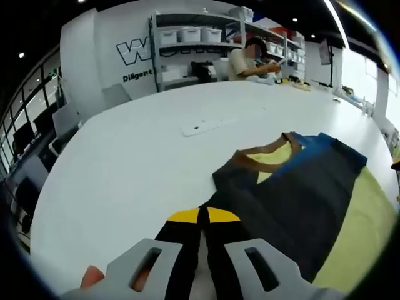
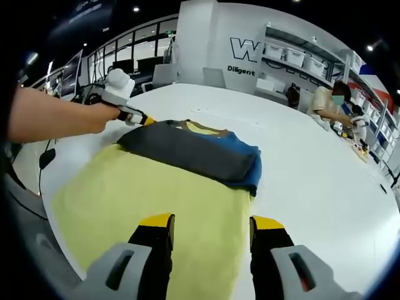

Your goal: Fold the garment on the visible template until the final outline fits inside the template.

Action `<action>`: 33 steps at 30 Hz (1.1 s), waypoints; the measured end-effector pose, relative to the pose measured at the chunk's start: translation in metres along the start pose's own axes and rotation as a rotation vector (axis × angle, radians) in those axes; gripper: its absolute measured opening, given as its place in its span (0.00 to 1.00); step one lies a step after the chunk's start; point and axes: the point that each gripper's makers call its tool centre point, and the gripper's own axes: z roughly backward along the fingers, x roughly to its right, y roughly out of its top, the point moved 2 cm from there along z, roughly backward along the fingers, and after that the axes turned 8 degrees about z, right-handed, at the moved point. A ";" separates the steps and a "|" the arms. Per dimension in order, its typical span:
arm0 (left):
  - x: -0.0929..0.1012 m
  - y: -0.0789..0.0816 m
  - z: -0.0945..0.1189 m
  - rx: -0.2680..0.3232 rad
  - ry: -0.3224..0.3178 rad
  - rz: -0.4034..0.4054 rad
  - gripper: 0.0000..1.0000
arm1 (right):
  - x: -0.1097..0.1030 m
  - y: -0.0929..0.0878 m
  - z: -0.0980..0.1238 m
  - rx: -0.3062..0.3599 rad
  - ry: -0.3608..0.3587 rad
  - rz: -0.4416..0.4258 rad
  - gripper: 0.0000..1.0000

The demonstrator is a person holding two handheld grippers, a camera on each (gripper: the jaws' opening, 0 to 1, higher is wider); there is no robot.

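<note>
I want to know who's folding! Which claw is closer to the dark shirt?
The left claw. Its jaws are closed at the edge of the dark shirt. The right claw is open above the yellow mat, away from the shirt.

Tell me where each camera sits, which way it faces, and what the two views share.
Left gripper view: rides the left gripper, jaws shut on the dark garment, facing shelves.
Right gripper view: rides the right gripper, jaws open over the yellow template; the person's forearm shows.
Shared: garment, template, white table.
</note>
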 end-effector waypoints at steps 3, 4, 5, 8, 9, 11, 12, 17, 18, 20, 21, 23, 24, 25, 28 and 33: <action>-0.005 0.005 0.006 0.022 0.007 -0.007 0.01 | -0.001 0.000 0.000 -0.001 0.002 0.002 0.47; -0.007 0.007 0.008 0.030 0.009 -0.004 0.01 | -0.001 0.000 -0.001 -0.001 0.004 0.004 0.47; -0.009 0.009 0.010 0.040 0.014 -0.006 0.01 | -0.002 0.000 -0.001 -0.001 0.006 0.007 0.47; -0.013 0.013 0.013 0.051 0.020 -0.008 0.01 | -0.004 0.001 -0.001 0.000 0.010 0.012 0.47; -0.014 0.014 0.014 0.054 0.021 -0.008 0.01 | -0.004 0.001 -0.001 0.000 0.011 0.013 0.47; -0.019 0.016 0.016 0.059 0.032 -0.019 0.01 | -0.005 0.001 -0.001 0.000 0.012 0.015 0.47; -0.023 0.016 0.016 0.058 0.039 -0.019 0.01 | -0.005 0.001 -0.001 0.000 0.012 0.015 0.47; -0.037 0.013 0.017 0.042 0.063 -0.025 0.01 | -0.004 0.001 -0.001 0.000 0.012 0.013 0.47; -0.039 0.012 0.016 0.038 0.068 -0.031 0.01 | -0.004 0.001 -0.001 -0.001 0.012 0.014 0.47; -0.043 0.010 0.014 0.031 0.073 -0.035 0.01 | -0.004 0.000 -0.001 -0.003 0.013 0.015 0.47; -0.045 0.007 0.013 0.022 0.074 -0.040 0.01 | -0.005 0.000 -0.001 -0.004 0.013 0.015 0.47; -0.048 0.004 0.011 0.012 0.080 -0.046 0.01 | -0.004 0.000 -0.001 -0.005 0.012 0.015 0.47; -0.049 0.003 0.011 0.008 0.082 -0.045 0.01 | -0.004 -0.001 -0.001 -0.007 0.012 0.015 0.47; -0.051 0.000 0.010 -0.002 0.087 -0.047 0.01 | -0.004 -0.001 -0.001 -0.006 0.011 0.014 0.47; -0.054 -0.008 0.009 -0.016 0.098 -0.046 0.01 | -0.003 -0.001 -0.001 -0.008 0.010 0.013 0.47; -0.052 -0.015 0.006 -0.036 0.101 -0.090 0.02 | -0.004 -0.002 -0.002 -0.014 0.010 0.015 0.47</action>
